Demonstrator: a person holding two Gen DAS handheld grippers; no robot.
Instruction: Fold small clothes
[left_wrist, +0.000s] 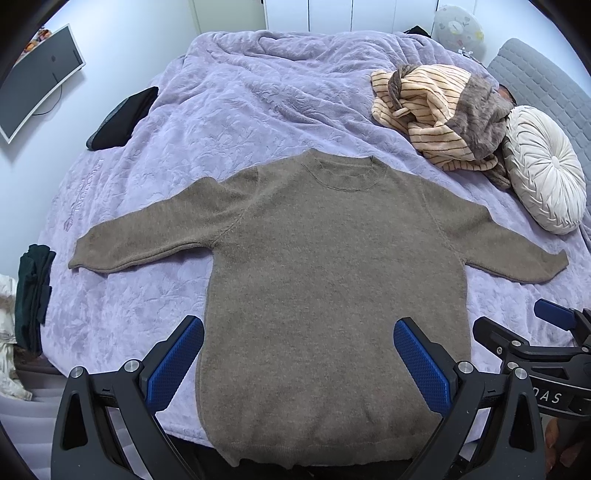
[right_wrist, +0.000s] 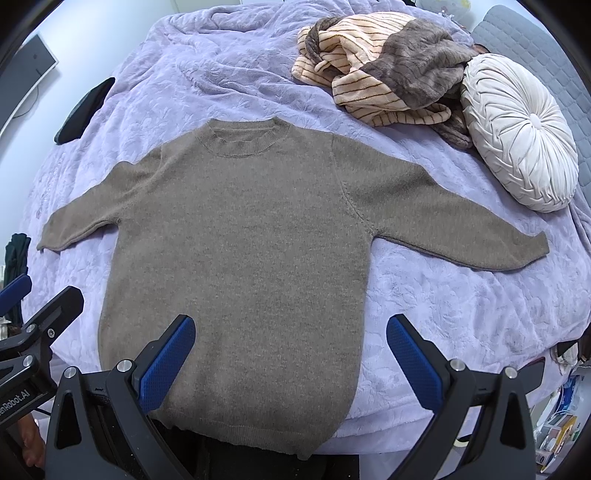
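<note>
Left wrist view: brown sweater (left_wrist: 325, 266) lies flat, front up, on the lavender bedspread (left_wrist: 229, 103), both sleeves spread out, hem at the near bed edge. Left gripper (left_wrist: 298, 360) hovers over the lower body, jaws wide apart, gripping nothing. Right gripper (right_wrist: 290, 354) hangs above the sweater's right hem side, jaws likewise apart, empty. Striped fleece garment (left_wrist: 439, 118) and round white cushion (left_wrist: 546, 170) sit far right, well apart from the sweater.

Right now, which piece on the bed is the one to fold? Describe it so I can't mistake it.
On the lilac bedspread, nearest the foot edge, lies the brown sweater, flat with both sleeves spread. Unlike the crumpled striped fleece beside the round white cushion, it is plain and smoothed out.
</note>
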